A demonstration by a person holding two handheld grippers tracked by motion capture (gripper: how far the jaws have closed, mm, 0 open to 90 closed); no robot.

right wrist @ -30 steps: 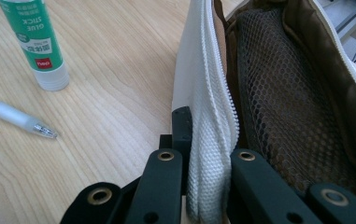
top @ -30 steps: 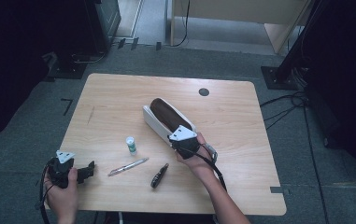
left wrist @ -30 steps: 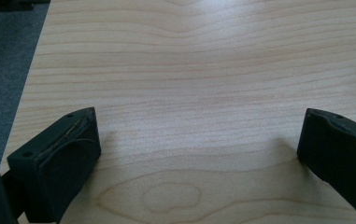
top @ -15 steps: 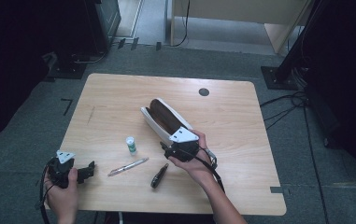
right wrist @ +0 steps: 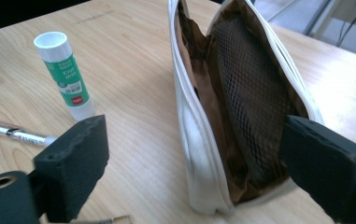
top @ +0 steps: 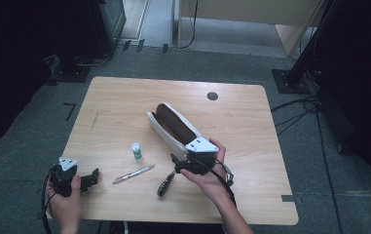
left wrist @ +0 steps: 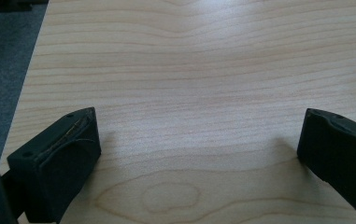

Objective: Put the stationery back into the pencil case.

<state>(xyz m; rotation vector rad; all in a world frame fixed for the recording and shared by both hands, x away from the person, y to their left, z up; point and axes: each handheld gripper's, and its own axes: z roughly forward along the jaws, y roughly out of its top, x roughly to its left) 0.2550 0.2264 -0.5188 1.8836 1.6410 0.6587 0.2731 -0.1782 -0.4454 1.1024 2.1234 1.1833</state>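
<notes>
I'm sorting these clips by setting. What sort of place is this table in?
Probably a lab or recording workspace, not a home. A bare wooden table stands on grey carpet tiles, with black stand bases and loose cables on the floor around it, and dark equipment behind.

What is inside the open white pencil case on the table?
The pencil case shows a brown lining and a black mesh pocket. No item is visible inside; its deep bottom and the space behind the mesh stay hidden.
</notes>
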